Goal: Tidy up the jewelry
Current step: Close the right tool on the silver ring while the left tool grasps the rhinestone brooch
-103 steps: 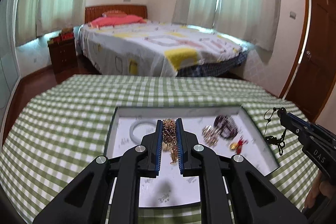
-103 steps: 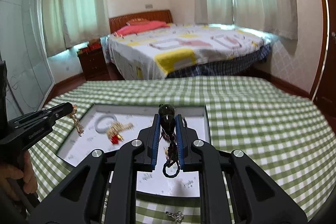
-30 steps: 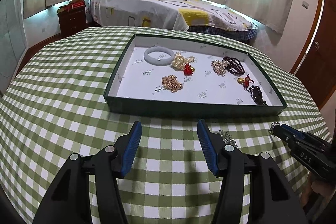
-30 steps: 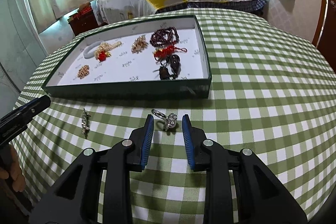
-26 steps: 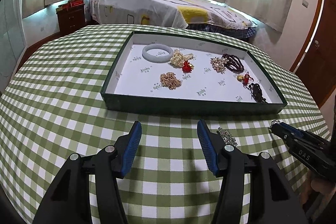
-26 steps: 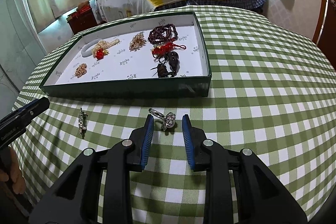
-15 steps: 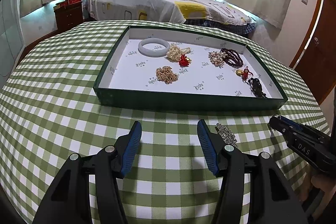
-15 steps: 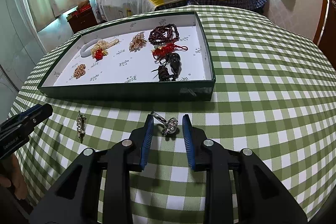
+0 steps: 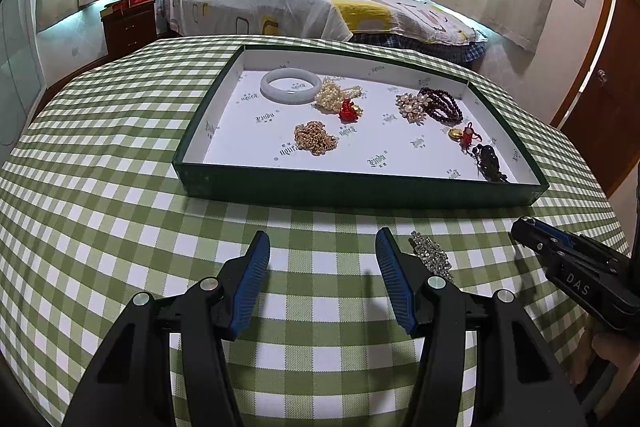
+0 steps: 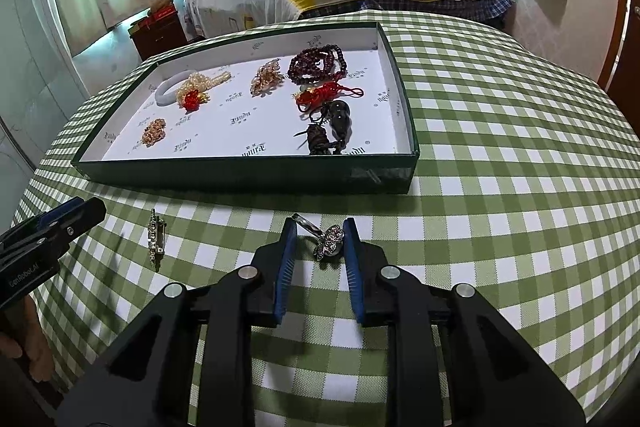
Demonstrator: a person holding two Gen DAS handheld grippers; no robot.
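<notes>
Blue-padded jaws of the right tool (image 10: 319, 247) are closing around a silver ring with a sparkling top (image 10: 329, 242) that lies on the bench's green-and-white checked cloth (image 10: 500, 187); the ring sits between the pads, and a gap shows on at least the left side, so it is not yet pinched. The left tool (image 9: 322, 275) hangs open over bare cloth with nothing between its jaws, and a rhinestone brooch (image 9: 431, 255) lies just beside its right finger. Beyond both tools stands a dark green tray (image 10: 240, 173) with a white lining. Inside it lie a pale bangle (image 9: 291, 85), a pearl cluster with a red charm (image 9: 339, 98), a gold chain heap (image 9: 316, 137), a gold flower brooch (image 9: 412, 105), dark red beads (image 9: 442, 105), a red-corded pendant (image 10: 326, 94) and a dark gourd charm (image 10: 340, 121). A bed (image 9: 300, 7) stands behind the bench.
</notes>
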